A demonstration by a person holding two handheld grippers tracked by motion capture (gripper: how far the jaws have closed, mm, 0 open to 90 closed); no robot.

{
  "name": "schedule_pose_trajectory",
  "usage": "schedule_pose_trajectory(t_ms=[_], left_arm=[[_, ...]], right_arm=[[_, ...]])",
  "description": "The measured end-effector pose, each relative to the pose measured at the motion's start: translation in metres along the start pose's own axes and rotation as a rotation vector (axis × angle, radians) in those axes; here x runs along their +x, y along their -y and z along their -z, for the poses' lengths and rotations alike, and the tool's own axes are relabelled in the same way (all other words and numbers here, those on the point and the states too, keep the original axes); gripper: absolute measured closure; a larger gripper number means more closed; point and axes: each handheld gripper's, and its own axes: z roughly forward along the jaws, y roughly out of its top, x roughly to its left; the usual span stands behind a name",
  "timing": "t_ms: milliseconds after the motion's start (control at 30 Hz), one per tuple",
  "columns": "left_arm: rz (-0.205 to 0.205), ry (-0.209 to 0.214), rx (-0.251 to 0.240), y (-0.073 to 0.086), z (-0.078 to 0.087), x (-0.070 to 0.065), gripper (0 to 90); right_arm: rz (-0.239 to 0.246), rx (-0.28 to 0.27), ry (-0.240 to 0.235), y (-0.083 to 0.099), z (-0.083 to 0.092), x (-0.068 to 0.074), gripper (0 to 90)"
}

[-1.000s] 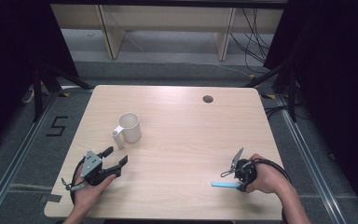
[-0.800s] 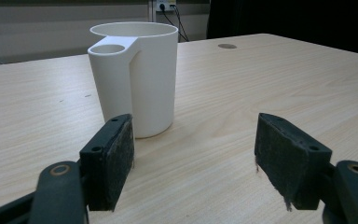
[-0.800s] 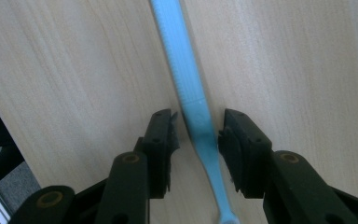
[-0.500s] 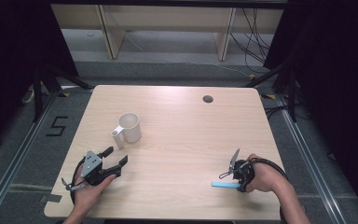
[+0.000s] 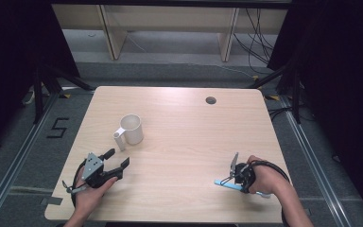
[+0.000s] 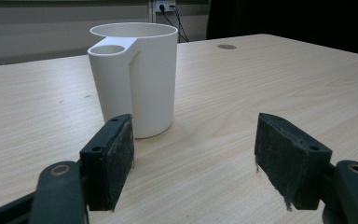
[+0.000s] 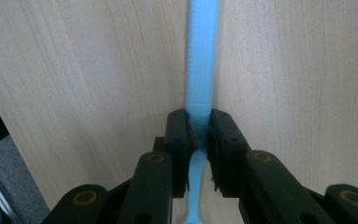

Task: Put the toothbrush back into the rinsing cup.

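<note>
- The right gripper (image 5: 234, 177) sits near the table's front right corner, at about 5 o'clock from the table's middle in the high view. Its jaws have just been closing, and in the right gripper view the two black pads (image 7: 179, 140) press on a slim light-blue plastic toothbrush-like stick (image 7: 202, 70) from both sides — a firm pinch.
- The light-blue stick lies flat on the pale wooden table (image 5: 189, 142); in the right gripper view it runs from the jaws straight toward 12 o'clock, with a thinner curved part trailing back toward 6 o'clock below the pads.
- The left gripper (image 5: 116, 164) rests low near the front left corner, at about 7 o'clock from the table's middle. Its jaws stand wide apart with nothing between them.
- A white cylindrical ceramic mug with a tube-shaped holder on its side (image 6: 137, 79) stands upright ahead of the left gripper, toward 11 o'clock in the left gripper view — near the jaws but apart from them.
</note>
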Motion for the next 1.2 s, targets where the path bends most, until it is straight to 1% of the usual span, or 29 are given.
schedule_pose_trajectory(t_ms=[67, 100, 133, 200, 233, 300, 400, 433, 467, 500, 533, 567, 600, 633, 667, 733, 767, 800, 833, 867, 900, 933, 967, 1000, 1033, 1067, 1100, 1133, 1200], left_arm=[[-0.003, 0.0, 0.001, 0.0, 0.0, 0.0, 28.1], [-0.003, 0.0, 0.001, 0.0, 0.0, 0.0, 28.1], [-0.003, 0.001, 0.001, 0.0, 0.0, 0.0, 28.1], [-0.003, 0.001, 0.001, 0.0, 0.0, 0.0, 28.1], [-0.001, 0.002, 0.002, 0.0, 0.0, 0.0, 28.1], [-0.001, 0.004, 0.002, 0.0, 0.0, 0.0, 28.2], [-0.004, 0.01, 0.003, 0.0, -0.001, 0.0, 28.4], [-0.005, 0.01, 0.004, 0.0, -0.001, 0.0, 28.6], [-0.005, 0.011, 0.004, 0.0, -0.001, 0.0, 28.7], [-0.008, 0.016, -0.011, 0.0, -0.003, 0.0, 28.8], [-0.007, 0.016, -0.003, 0.0, -0.002, 0.0, 28.8], [-0.007, 0.014, 0.007, 0.0, -0.001, 0.0, 28.9], [-0.007, 0.014, 0.007, 0.0, -0.001, 0.0, 29.1], [-0.008, 0.018, 0.011, -0.001, -0.002, 0.0, 29.2], [-0.012, 0.026, 0.002, 0.0, -0.003, 0.0, 29.3], [-0.014, 0.026, 0.017, -0.001, -0.002, 0.0, 29.7], [-0.011, 0.03, 0.018, -0.003, -0.001, -0.001, 29.7], [-0.01, 0.035, 0.015, -0.005, 0.0, -0.002, 30.1], [-0.02, 0.049, 0.017, -0.01, 0.003, -0.003, 30.2], [-0.02, 0.049, 0.017, -0.01, 0.003, -0.003, 30.4], [-0.036, 0.08, 0.011, -0.014, 0.002, -0.006, 30.7], [-0.051, 0.11, 0.023, -0.017, 0.003, -0.007, 31.0], [-0.067, 0.124, 0.053, -0.019, 0.004, -0.009, 31.5], [-0.051, 0.146, 0.068, -0.02, 0.005, -0.013, 32.2], [-0.044, 0.167, 0.082, -0.022, 0.005, -0.016, 33.1], [-0.044, 0.167, 0.082, -0.022, 0.005, -0.016, 33.7], [-0.037, 0.199, 0.107, -0.025, 0.006, -0.022, 34.1], [-0.047, 0.219, 0.109, -0.027, 0.006, -0.024, 34.3], [-0.057, 0.228, 0.117, -0.029, 0.005, -0.027, 34.7]], right_arm=[[0.006, 0.0, -0.006, 0.0, 0.0, 0.0, 79.0], [0.038, -0.015, -0.009, 0.0, -0.001, -0.003, 79.1], [0.024, -0.004, -0.011, 0.0, 0.0, -0.003, 79.2], [0.028, -0.009, -0.013, 0.0, 0.0, -0.003, 79.2], [0.011, -0.003, -0.016, 0.0, 0.001, -0.003, 79.3], [0.039, -0.012, -0.02, -0.001, 0.0, -0.005, 79.3], [0.016, -0.015, -0.024, 0.0, 0.001, -0.003, 79.4], [0.019, -0.017, -0.02, 0.0, 0.002, -0.003, 79.4], [0.047, -0.02, -0.018, -0.001, 0.003, -0.004, 79.4], [0.026, -0.016, -0.017, 0.0, 0.004, -0.002, 79.4], [0.05, -0.031, -0.021, 0.0, 0.004, -0.004, 79.4], [0.025, -0.022, -0.017, -0.001, 0.007, -0.001, 79.4], [0.047, -0.024, -0.022, -0.002, 0.008, -0.002, 79.4], [0.037, -0.025, -0.016, -0.002, 0.01, 0.0, 79.4], [0.053, -0.03, -0.023, -0.003, 0.01, 0.0, 79.4], [0.039, -0.027, -0.017, -0.003, 0.012, 0.002, 79.4], [0.062, -0.035, -0.016, -0.004, 0.013, 0.002, 79.4], [0.055, -0.032, -0.02, -0.007, 0.015, 0.005, 79.4], [0.059, -0.028, -0.019, -0.008, 0.017, 0.006, 79.4], [0.059, -0.028, -0.019, -0.008, 0.017, 0.006, 79.4], [0.087, -0.027, -0.019, -0.012, 0.019, 0.007, 79.4], [0.104, -0.027, -0.013, -0.015, 0.02, 0.007, 79.4], [0.088, -0.025, -0.012, -0.017, 0.022, 0.01, 79.4], [0.104, -0.029, -0.009, -0.019, 0.023, 0.01, 79.4], [0.102, -0.027, -0.012, -0.022, 0.024, 0.011, 79.4], [0.102, -0.027, -0.012, -0.022, 0.024, 0.011, 79.4], [0.151, -0.042, -0.008, -0.027, 0.026, 0.011, 79.4], [0.111, -0.034, -0.004, -0.028, 0.029, 0.015, 79.4], [0.126, -0.047, -0.01, -0.031, 0.029, 0.014, 79.4]])
